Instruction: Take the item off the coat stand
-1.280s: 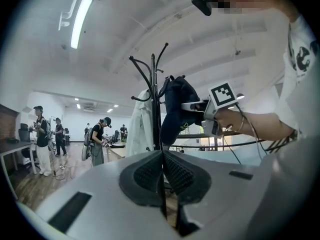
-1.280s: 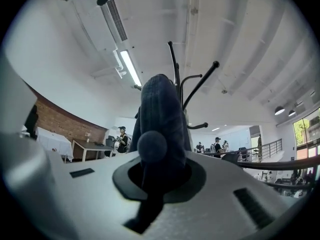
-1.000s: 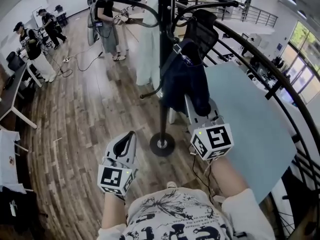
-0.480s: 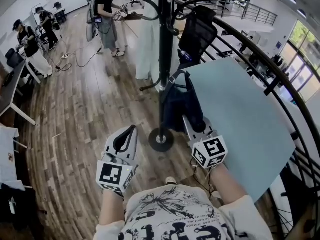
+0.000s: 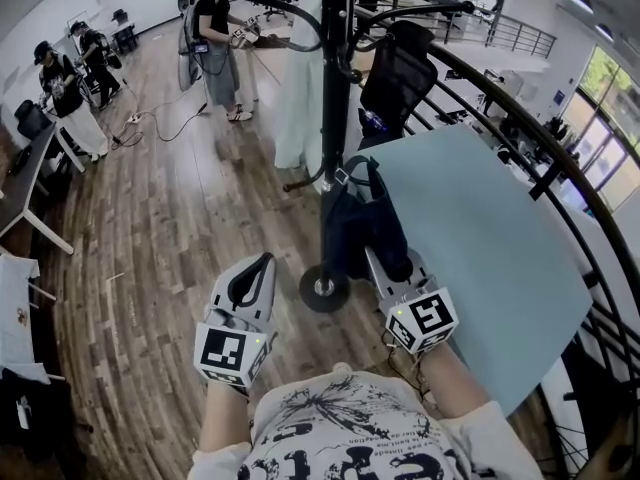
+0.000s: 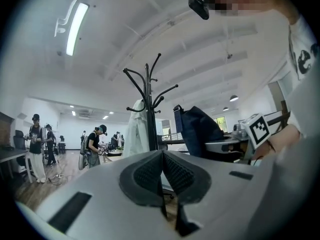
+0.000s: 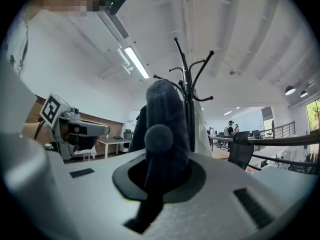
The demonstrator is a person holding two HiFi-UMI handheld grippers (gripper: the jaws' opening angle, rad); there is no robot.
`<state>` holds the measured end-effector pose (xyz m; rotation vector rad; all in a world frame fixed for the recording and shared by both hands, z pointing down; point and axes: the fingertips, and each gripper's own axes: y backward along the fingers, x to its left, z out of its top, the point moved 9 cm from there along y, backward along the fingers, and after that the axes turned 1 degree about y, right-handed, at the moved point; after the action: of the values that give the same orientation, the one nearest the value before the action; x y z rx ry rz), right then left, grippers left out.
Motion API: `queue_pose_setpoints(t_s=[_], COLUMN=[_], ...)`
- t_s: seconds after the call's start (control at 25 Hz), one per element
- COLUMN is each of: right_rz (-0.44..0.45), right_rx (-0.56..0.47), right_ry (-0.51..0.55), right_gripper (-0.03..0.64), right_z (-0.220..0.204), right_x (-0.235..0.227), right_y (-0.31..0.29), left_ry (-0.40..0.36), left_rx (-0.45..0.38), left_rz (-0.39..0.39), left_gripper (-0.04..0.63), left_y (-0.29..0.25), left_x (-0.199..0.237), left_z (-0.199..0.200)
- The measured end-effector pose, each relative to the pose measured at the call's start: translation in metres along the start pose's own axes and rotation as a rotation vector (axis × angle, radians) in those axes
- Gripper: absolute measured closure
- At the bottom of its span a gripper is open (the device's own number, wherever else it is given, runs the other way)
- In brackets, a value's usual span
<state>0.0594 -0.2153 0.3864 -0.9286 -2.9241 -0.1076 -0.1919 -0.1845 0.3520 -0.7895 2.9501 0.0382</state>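
A dark navy bag [image 5: 365,223] hangs from my right gripper [image 5: 386,260], which is shut on it; the fabric fills the jaws in the right gripper view, bag [image 7: 165,126], gripper [image 7: 161,176]. The bag sits low beside the black coat stand's pole [image 5: 333,108], its strap loop close to the pole; I cannot tell if they touch. A white garment [image 5: 299,98] still hangs on the stand. My left gripper [image 5: 260,266] is shut with nothing in it, left of the stand's base [image 5: 324,288]; its pads meet in the left gripper view [image 6: 161,155], where the bag [image 6: 199,129] is at the right.
A pale blue round table [image 5: 500,258] and a curved black railing [image 5: 560,158] lie at the right. A black office chair [image 5: 395,63] stands behind the stand. Several people [image 5: 215,43] work at the back left, with cables on the wooden floor [image 5: 170,218] and a desk [image 5: 20,183] at the left.
My right gripper has brought the bag down from high on the stand and back toward me. The left gripper has stayed where it was.
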Motion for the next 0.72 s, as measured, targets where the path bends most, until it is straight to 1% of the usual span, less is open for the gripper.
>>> queue_pose_setpoints(t_s=[0.12, 0.2, 0.52, 0.72], right_rz=[-0.003, -0.005, -0.038, -0.038], right_rx=[-0.026, -0.033, -0.026, -0.021], right_ry=[0.056, 0.068, 0.039, 0.012], right_gripper=[0.612, 0.614, 0.614, 0.614], right_z=[0.011, 0.017, 0.015, 0.007], right_x=[0.0, -0.001, -0.011, -0.013], right_y=[0.001, 0.0, -0.007, -0.01], left_ry=[-0.002, -0.007, -0.015, -0.014], left_rx=[-0.002, -0.009, -0.006, -0.007], left_rz=[-0.005, -0.013, -0.03, -0.021], left_gripper=[0.591, 0.591, 0.591, 0.591], left_y=[-0.003, -0.005, -0.014, -0.017], left_x=[0.0, 0.001, 0.003, 0.004], left_z=[-0.002, -0.006, -0.005, -0.004])
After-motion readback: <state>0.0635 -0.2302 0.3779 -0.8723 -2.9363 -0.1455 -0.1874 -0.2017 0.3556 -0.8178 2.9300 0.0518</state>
